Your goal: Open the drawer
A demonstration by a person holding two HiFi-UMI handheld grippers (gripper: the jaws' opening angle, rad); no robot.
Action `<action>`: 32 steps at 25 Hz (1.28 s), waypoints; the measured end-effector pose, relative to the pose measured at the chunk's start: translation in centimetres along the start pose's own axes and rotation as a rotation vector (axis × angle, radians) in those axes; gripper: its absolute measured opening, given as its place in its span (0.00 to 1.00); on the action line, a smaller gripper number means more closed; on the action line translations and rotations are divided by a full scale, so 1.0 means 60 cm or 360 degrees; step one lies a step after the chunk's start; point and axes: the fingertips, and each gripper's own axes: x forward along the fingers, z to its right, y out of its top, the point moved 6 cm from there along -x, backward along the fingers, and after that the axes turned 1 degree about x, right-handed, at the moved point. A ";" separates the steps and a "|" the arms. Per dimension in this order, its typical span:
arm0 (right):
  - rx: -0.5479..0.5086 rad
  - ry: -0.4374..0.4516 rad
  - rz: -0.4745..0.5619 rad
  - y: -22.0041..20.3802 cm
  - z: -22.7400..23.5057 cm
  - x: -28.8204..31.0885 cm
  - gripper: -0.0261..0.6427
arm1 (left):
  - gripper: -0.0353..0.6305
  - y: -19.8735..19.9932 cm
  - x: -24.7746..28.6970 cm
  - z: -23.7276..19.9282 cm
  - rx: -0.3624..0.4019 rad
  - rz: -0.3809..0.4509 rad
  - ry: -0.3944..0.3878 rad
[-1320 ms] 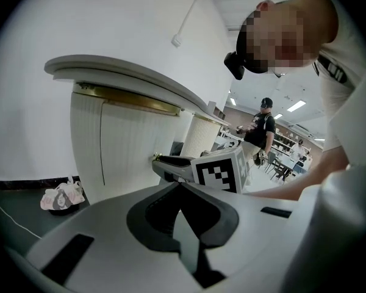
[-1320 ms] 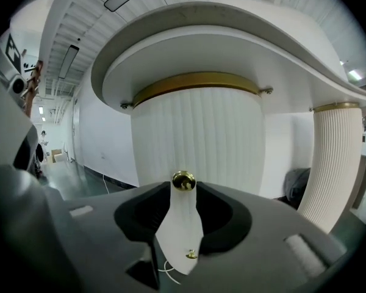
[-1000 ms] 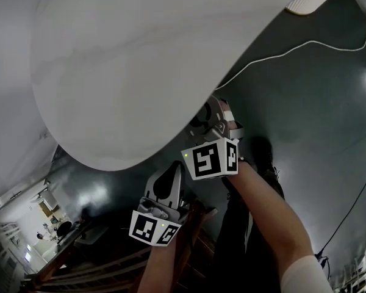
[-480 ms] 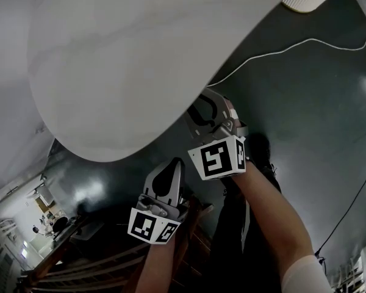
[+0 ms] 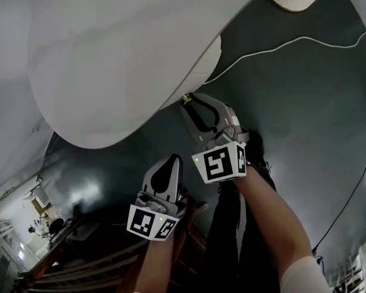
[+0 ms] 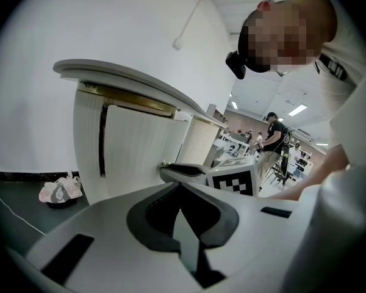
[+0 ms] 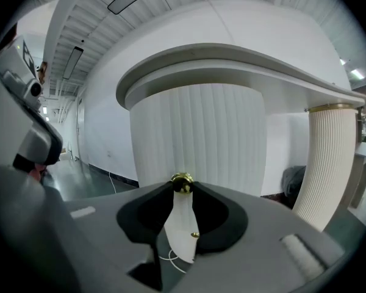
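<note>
Just under the white table's rim (image 5: 198, 72), the right gripper (image 5: 188, 102) pinches the brass knob (image 7: 182, 182) on the ribbed drawer front (image 7: 195, 133), seemingly lined up to pull it out, while the left gripper (image 5: 172, 162) hangs below the table, pressed together and empty.

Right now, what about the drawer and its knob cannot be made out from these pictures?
- The drawer's inside: in the head view the white tabletop covers it; the right gripper view shows only the fluted front.
- The brass knob: its stem is hidden by the right gripper shut on it; in the head view it is a tiny glint.
- The small gold spot below the knob: too small to name.
</note>
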 end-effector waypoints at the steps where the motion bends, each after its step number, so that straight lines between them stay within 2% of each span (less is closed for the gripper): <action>1: 0.0001 -0.0004 -0.0010 -0.004 -0.001 -0.009 0.20 | 0.06 -0.002 -0.001 0.005 0.0005 -0.0004 -0.0006; 13: 0.0050 0.0000 -0.0184 -0.037 -0.024 -0.092 0.20 | 0.06 -0.003 -0.025 0.030 0.0014 -0.0027 -0.0045; 22: 0.0062 -0.0013 -0.0235 -0.050 -0.026 -0.148 0.20 | 0.06 0.001 -0.033 0.067 0.0030 -0.0057 -0.0106; 28: 0.0063 -0.0019 -0.0277 -0.062 -0.033 -0.180 0.20 | 0.06 0.001 -0.040 0.092 0.0123 -0.0093 -0.0185; 32: 0.0102 -0.0033 -0.0317 -0.065 -0.038 -0.200 0.20 | 0.06 -0.001 -0.048 0.104 0.0119 -0.0117 -0.0229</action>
